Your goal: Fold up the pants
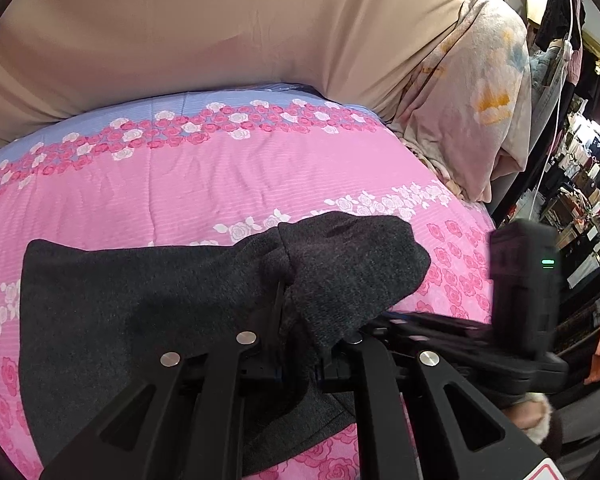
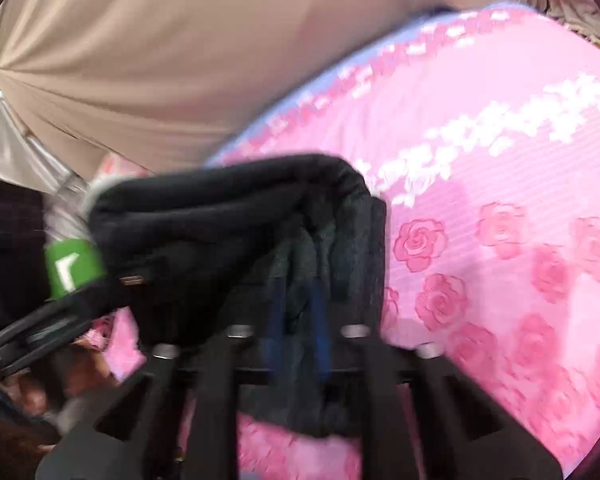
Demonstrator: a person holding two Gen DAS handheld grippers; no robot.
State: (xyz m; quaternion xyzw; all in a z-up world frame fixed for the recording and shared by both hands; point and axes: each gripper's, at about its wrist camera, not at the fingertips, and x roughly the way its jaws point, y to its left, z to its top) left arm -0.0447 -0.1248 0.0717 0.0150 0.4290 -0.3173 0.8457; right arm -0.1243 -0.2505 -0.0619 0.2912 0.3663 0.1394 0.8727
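Fingers of the left gripper (image 1: pixel 288 320) are closed on a bunched edge of the dark grey pants (image 1: pixel 140 300), with cloth draped over and between them. Fingers of the right gripper (image 2: pixel 296 300) also pinch the pants (image 2: pixel 228 216), a thick doubled bundle of cloth hanging over them; that view is blurred, so the exact bite is hard to read. The pants lie partly spread on the pink rose-patterned bedspread (image 1: pixel 220 184), one end lifted and turned over toward the right gripper (image 1: pixel 524 280), which sits just beside the cloth. A beige sheet (image 1: pixel 220 32) rises behind the bed.

The fabric looks like soft, thick knit: light, limp, not slippery, likely to sag and crease wherever it is unsupported. Holding it at the hem or waistband corners, both layers together, should keep the fold square.
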